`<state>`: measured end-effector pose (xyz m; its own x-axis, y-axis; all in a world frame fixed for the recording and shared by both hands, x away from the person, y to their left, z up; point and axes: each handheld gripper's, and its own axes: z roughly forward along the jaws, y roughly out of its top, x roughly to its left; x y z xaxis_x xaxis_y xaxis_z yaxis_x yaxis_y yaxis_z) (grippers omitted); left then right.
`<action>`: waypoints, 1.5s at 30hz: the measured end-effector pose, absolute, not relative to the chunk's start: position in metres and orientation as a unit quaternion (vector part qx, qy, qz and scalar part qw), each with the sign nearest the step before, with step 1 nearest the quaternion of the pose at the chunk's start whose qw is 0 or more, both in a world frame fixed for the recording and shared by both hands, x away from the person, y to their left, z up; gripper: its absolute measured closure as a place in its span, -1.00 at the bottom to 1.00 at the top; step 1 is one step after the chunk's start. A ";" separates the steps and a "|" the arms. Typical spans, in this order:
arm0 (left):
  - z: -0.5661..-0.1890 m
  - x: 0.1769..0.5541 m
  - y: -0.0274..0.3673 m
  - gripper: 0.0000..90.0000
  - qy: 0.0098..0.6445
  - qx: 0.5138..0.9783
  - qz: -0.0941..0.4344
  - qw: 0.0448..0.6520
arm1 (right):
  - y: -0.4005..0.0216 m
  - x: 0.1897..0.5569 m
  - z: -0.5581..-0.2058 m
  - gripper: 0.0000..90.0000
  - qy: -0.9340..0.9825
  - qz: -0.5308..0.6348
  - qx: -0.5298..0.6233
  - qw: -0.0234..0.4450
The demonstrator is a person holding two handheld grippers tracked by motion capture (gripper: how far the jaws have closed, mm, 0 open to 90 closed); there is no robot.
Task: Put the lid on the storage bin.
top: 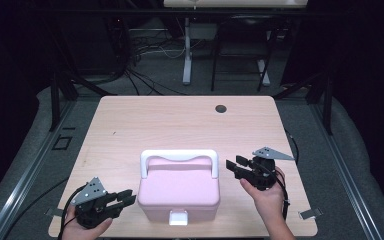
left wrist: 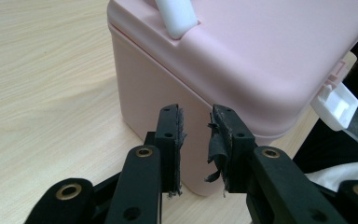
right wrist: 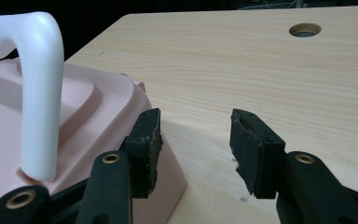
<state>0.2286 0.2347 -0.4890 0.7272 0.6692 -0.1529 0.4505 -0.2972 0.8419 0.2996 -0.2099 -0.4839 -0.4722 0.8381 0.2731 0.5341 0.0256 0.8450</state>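
Pink lidded box (top: 178,192) sitting at bench (top: 180,120) front edge, between both grippers. Left gripper (top: 125,199) just beside its left wall, fingers apart, empty. Right gripper (top: 233,166) near white handle (top: 179,156) end, fingers spread, gripping nothing.

Box (top: 179,192) on table (top: 180,122) near front edge, left claw (top: 126,198) just left, right claw (top: 234,166) just right
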 end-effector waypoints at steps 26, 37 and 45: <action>-0.487 0.263 0.242 0.52 0.381 0.781 0.135 0.477 | -0.214 0.299 -0.489 0.18 0.695 0.493 0.498 0.158; -0.490 0.284 0.242 0.46 0.398 0.771 0.141 0.476 | -0.213 0.296 -0.496 0.18 0.698 0.486 0.500 0.164; -0.497 0.302 0.242 0.43 0.416 0.764 0.141 0.473 | -0.212 0.293 -0.500 0.18 0.704 0.479 0.496 0.169</action>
